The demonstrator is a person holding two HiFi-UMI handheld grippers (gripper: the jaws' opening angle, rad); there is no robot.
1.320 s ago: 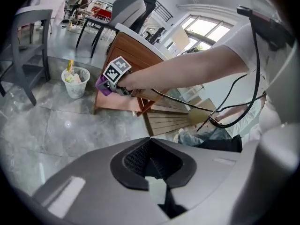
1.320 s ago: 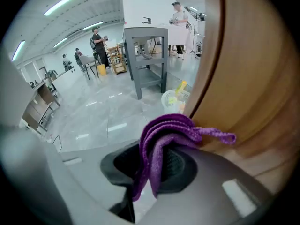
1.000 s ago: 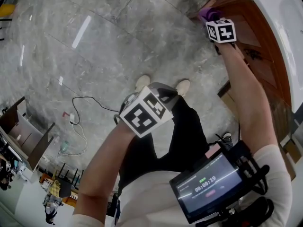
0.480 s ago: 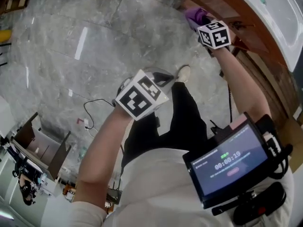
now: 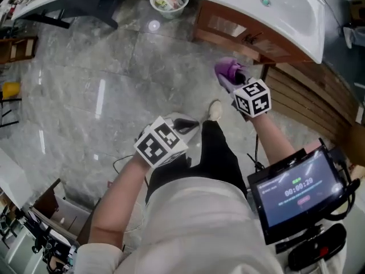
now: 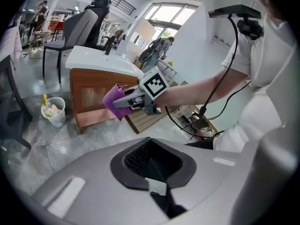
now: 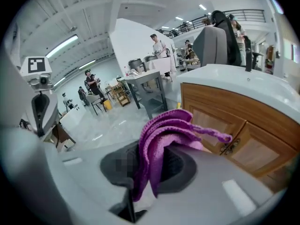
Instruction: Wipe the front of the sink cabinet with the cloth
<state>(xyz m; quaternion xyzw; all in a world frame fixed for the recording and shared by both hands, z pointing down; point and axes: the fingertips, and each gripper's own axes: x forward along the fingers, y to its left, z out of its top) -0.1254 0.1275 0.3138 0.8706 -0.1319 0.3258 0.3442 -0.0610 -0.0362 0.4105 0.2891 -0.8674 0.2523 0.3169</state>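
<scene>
Grey left gripper (image 5: 183,124), just off centre toward seven o'clock in the head view, is clenched on nothing, its pads pressed together over the marble floor (image 5: 85,96). At one o'clock hangs the purple cloth (image 5: 225,70): a knitted rag, folded into soft ridges, with a thin loop trailing from one edge. The right gripper (image 5: 234,81) grasps it, jaws closed tight on the folds. Beyond, at twelve to one o'clock, stands the wooden sink cabinet (image 5: 228,30) under its white basin (image 5: 274,10); the cloth is near its front, not touching.

Open workshop hall: freestanding sink cabinet (image 5: 228,32), office chair (image 6: 82,28), worktable (image 7: 149,80), marble floor (image 5: 85,101).
</scene>
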